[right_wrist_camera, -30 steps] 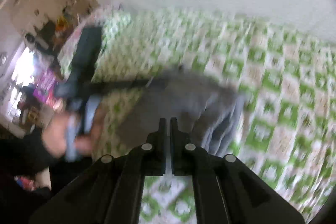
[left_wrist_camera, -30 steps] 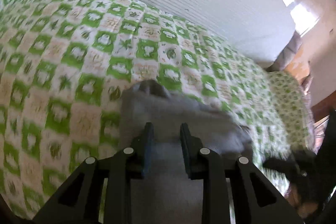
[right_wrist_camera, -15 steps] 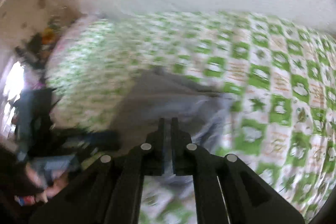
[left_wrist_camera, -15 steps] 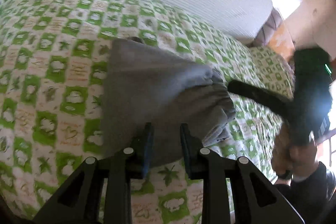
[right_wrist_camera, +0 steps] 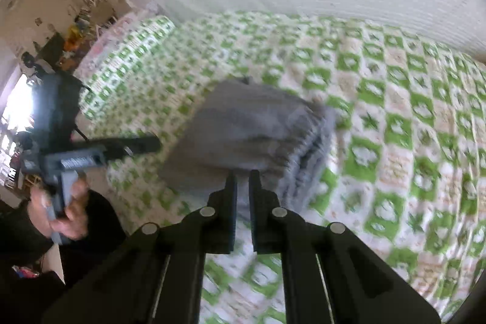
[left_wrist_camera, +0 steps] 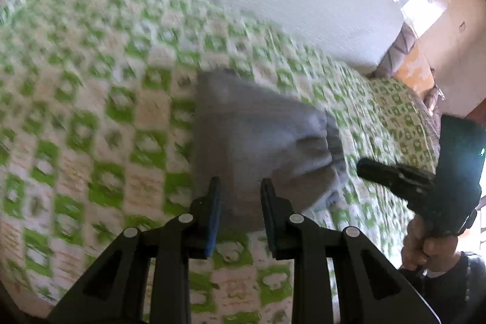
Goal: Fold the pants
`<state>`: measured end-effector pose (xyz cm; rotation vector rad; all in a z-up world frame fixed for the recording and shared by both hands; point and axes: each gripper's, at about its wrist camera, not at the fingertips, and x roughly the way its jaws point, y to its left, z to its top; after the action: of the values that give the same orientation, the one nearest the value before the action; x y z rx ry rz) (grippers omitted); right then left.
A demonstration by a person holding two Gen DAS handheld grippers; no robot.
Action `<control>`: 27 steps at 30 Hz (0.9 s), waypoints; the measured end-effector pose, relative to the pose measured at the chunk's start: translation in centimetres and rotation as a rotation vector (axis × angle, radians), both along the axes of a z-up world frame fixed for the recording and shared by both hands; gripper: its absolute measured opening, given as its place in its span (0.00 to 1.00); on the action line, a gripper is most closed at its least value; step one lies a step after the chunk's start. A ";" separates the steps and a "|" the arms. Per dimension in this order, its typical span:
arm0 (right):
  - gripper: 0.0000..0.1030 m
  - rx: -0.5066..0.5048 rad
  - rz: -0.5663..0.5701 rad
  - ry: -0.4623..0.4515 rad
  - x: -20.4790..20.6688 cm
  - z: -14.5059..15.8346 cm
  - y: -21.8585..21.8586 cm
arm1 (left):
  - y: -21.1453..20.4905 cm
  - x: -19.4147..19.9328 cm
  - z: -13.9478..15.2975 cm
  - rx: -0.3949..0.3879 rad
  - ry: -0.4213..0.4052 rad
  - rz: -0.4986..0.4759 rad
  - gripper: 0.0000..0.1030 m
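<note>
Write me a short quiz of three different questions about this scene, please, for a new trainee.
1. True or false: the grey pants lie spread out flat at full length on the bed cover.
2. Which colours does the bed cover show? A) blue and red B) green and white C) plain black
3. Fill in: in the right wrist view, the left tool shows on the ____ side of the pants.

Key
1. False: they lie as a folded bundle.
2. B
3. left

Note for the trainee: the right tool is opening its jaws, and in its own view no cloth looks pinched between them.
</note>
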<state>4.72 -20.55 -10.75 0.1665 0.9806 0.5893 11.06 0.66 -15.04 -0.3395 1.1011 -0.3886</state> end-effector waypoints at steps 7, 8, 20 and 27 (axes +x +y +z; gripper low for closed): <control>0.24 0.012 0.045 0.030 4.9 0.3 5.1 | -0.8 -1.3 -3.2 0.006 0.038 0.006 0.25; 0.24 0.023 0.058 0.041 6.2 0.2 5.9 | -0.7 -1.3 -3.4 -0.004 0.043 0.015 0.25; 0.07 0.013 -0.086 0.169 14.9 -3.3 6.1 | -1.1 -1.6 -3.7 0.015 0.019 0.017 0.25; 0.57 0.015 -0.139 0.062 6.3 1.0 -0.3 | 0.7 -1.1 0.3 0.017 -0.025 0.030 0.29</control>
<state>10.97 -20.82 -9.79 0.2654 1.0158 0.4659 9.91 1.35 -14.79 -0.3349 1.0736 -0.3558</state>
